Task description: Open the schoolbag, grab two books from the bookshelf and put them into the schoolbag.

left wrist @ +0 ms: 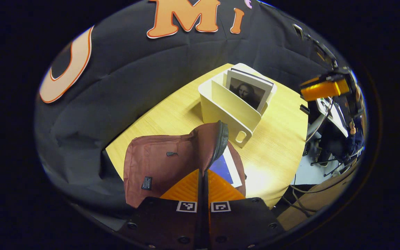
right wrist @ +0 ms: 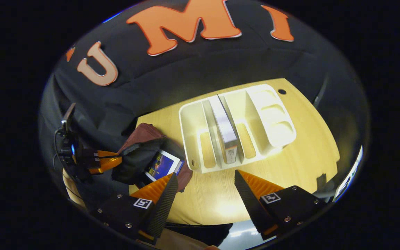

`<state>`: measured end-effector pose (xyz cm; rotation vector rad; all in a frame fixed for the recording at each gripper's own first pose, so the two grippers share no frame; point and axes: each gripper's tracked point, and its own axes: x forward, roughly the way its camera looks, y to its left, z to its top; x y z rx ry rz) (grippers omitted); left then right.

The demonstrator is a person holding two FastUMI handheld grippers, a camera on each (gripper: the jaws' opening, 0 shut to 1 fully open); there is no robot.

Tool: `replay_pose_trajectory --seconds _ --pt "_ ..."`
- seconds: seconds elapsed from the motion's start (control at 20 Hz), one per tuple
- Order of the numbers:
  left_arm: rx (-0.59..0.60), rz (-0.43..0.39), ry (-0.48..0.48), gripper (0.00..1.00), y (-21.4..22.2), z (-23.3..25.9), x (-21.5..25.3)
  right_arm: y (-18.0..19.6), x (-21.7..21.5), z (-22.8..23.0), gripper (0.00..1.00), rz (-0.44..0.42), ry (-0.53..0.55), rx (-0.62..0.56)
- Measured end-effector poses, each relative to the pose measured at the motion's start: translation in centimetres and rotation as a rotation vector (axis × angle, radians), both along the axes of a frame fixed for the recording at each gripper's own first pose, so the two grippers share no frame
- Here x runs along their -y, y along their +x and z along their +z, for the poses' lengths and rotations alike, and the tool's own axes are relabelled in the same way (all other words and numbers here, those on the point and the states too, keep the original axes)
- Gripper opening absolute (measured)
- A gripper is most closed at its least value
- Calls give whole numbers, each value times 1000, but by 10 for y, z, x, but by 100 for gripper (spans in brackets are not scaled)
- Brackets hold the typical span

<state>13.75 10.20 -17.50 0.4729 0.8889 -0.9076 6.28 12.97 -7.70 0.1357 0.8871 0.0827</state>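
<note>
Left gripper view: left gripper (left wrist: 203, 178) has its two fingers pressed together on the lifted edge of the reddish-brown fabric schoolbag (left wrist: 158, 163), holding the zip-edged flap up. Bag sits at the near-left corner of the light wooden worktop (left wrist: 276, 149), close to its edge. Inside the opening, a book with blue cover and white border (left wrist: 226, 168), partly hidden by flap and fingers. Behind the bag, just beside it, a cream plastic slotted bookshelf (left wrist: 227, 107) w/ a book bearing a grey portrait cover (left wrist: 247, 91) upright in a rear slot. Bare worktop to the right of bag and shelf. Right gripper (left wrist: 321, 88) up at far right, off the worktop edge; state can't be told here.

Right gripper view: right gripper (right wrist: 205, 185) fingers spread wide apart, nothing between them, above bare worktop in front of the shelf. Remaining book seen edge-on in a middle slot; slots to the right empty. Left gripper at the bag, far left; the hand holding it is too dark to make out.
</note>
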Motion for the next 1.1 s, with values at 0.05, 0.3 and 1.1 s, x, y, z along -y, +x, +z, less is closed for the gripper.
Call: replay_pose_trajectory --seconds 0.05,0.3,1.1 --pt "-1 0 3 0 -1 -2 2 8 1 10 98 31 -22 -5" --pt "-9 26 11 0 4 -3 5 69 13 19 98 92 -105 -94" --pt "-70 79 64 1 11 -21 -6 158 46 -100 98 119 -243 -400"
